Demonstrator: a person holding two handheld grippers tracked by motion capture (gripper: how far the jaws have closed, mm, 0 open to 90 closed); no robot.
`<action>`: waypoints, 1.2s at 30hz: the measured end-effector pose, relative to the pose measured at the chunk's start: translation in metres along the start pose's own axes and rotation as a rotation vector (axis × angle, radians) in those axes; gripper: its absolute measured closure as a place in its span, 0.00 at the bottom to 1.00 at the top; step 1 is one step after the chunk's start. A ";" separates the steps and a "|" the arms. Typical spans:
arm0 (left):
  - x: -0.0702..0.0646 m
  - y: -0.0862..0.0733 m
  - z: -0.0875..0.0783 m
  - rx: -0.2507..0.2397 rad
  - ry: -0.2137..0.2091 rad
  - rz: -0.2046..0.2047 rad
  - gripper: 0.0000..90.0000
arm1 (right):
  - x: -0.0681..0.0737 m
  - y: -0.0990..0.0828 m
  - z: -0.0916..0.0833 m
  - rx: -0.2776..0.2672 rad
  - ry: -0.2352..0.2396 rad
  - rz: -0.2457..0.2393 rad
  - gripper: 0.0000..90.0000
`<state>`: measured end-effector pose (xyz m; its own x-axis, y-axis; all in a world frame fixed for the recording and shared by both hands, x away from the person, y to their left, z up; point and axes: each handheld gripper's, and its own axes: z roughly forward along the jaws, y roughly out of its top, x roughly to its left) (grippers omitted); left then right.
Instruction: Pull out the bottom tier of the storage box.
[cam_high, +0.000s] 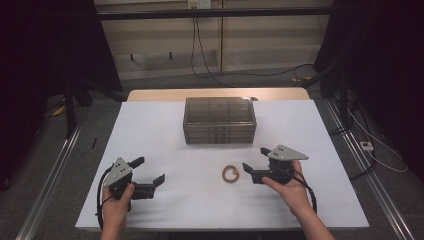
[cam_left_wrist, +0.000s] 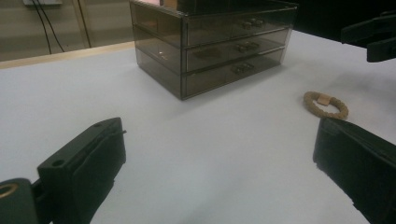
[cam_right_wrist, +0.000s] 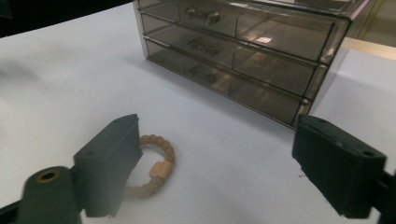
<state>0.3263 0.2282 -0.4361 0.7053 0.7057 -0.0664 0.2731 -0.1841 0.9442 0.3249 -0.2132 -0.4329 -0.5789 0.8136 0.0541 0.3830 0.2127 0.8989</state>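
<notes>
A small beaded bracelet (cam_high: 230, 174) lies flat on the white surface (cam_high: 165, 130), in front of the drawer box and a little toward the person's right; in the right gripper view the bracelet (cam_right_wrist: 156, 165) sits just past the near jaw, partly hidden behind it, with a pale square bead turned toward the camera; in the left gripper view it (cam_left_wrist: 325, 104) lies beyond the far jaw, untouched. The right gripper (cam_high: 254, 163) is just beside the bracelet, its jaws wide apart and holding nothing, pointed toward the middle of the surface; the right hand (cam_high: 291, 189) grips it from behind. The left gripper (cam_high: 147, 170) rests well apart from the bracelet, toward the near left corner, jaws likewise spread and empty, held by the left hand (cam_high: 116, 205). Behind the bracelet stands a smoky translucent drawer box (cam_high: 219, 120) with three tiers, all drawers closed, small metal handles on the fronts.

The step in hand looks like the approach to picking up the bracelet, probably to stow it in a drawer. The next move calls for shifting the right gripper sideways so the loop falls between the jaws, then lowering until they nearly meet the surface before closing; the loop is thin and lies flat, so a shallow grab could slide over it; a drawer would also need opening, likely work for the left gripper.
</notes>
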 end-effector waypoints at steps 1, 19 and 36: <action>0.000 0.000 0.000 0.000 -0.002 -0.004 0.03 | 0.000 0.001 0.001 0.004 0.002 0.002 0.20; 0.000 0.000 0.001 0.009 -0.005 0.005 0.03 | 0.010 0.008 0.023 0.110 0.065 -0.031 0.35; -0.001 0.000 0.002 0.013 -0.007 0.004 0.03 | 0.013 0.007 0.039 0.190 0.131 -0.035 0.67</action>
<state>0.3269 0.2261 -0.4369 0.7109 0.7003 -0.0645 0.2786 -0.1962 0.9402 0.3480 -0.1802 -0.4428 -0.6779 0.7296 0.0908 0.4823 0.3481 0.8039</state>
